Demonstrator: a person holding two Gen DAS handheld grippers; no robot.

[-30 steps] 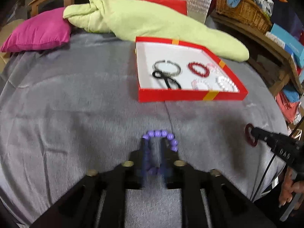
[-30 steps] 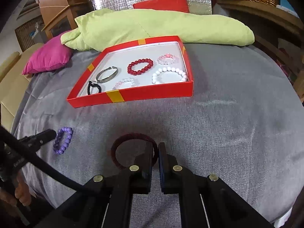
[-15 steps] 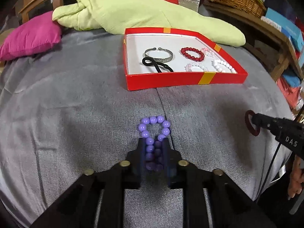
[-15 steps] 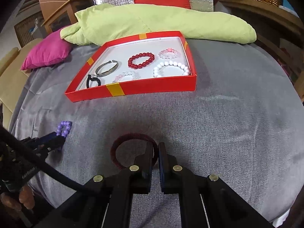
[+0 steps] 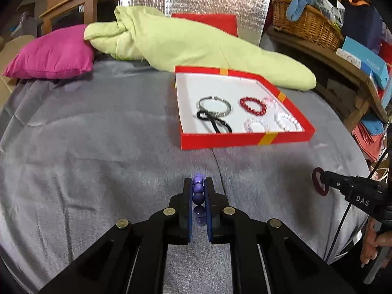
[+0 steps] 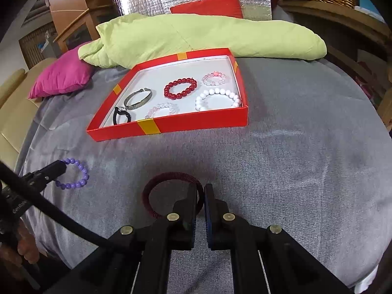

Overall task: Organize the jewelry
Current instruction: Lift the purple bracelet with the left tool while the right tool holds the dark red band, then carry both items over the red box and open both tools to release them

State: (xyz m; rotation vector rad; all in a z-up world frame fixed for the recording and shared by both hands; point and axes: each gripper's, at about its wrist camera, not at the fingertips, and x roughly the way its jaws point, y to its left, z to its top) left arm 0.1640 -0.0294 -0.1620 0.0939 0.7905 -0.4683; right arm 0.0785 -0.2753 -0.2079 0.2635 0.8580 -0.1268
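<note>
1. A grey blanket [image 6: 294, 161] covers the surface.
2. A red box [image 6: 196, 125] sits on it, holding several bracelets.
3. The left tool [image 5: 198, 191] is clamped on a purple bead bracelet [image 5: 198, 188].
4. The right tool [image 6: 201, 196] pinches a dark red ring bracelet [image 6: 156, 183].

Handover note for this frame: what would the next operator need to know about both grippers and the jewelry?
Left gripper: shut on the purple bead bracelet, above the grey blanket.
Right gripper: shut on the dark red woven bangle.
Done: red box already holds silver cuff, black hair tie, red bead bracelet, white bead bracelet and two pale pink bead ones.
Left: carry both held pieces into the box.
</note>
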